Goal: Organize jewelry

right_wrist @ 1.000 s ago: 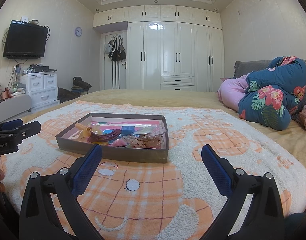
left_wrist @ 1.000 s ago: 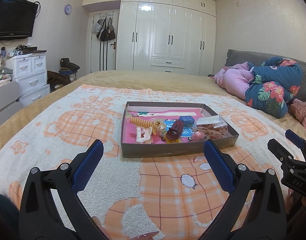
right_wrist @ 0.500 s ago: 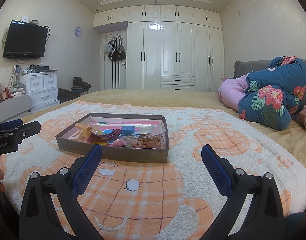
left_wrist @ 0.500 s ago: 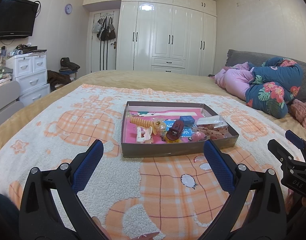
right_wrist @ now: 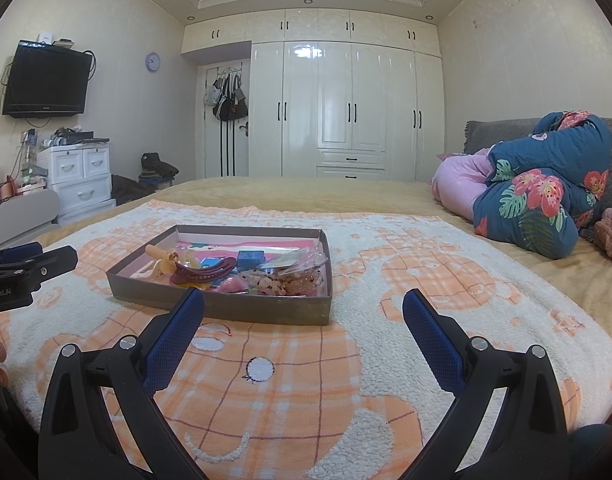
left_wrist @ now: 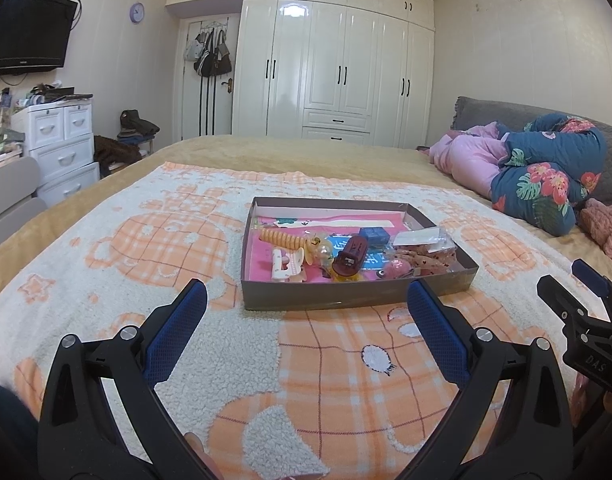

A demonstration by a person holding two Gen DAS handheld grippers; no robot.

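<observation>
Over the last second we see nothing shift; our left gripper (left_wrist: 306, 312) and right gripper (right_wrist: 303, 312) hang spread wide and empty before the shallow grey cardboard box (left_wrist: 346, 300) on the orange-checked fleece blanket (left_wrist: 145, 248), the hair clips and trinkets (left_wrist: 346, 252) heaped inside; that fits sorting either pending or finished.

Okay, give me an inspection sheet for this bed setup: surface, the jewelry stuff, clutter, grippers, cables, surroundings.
Surface: orange and white fleece blanket spread over a tan bedcover.
Job's things: shallow grey tray on the blanket, holding a dark red hair clip, a yellow ridged clip, a small blue box and a clear bag of small pieces, all loosely mixed.
Clutter: rolled floral quilt and pink bedding at the bed's right side.
Grippers: left gripper open, empty; right gripper open, empty; both short of the tray.
Cables: wires hang below the wall television.
Surroundings: white wardrobe, white drawer unit, bags on the door.
</observation>
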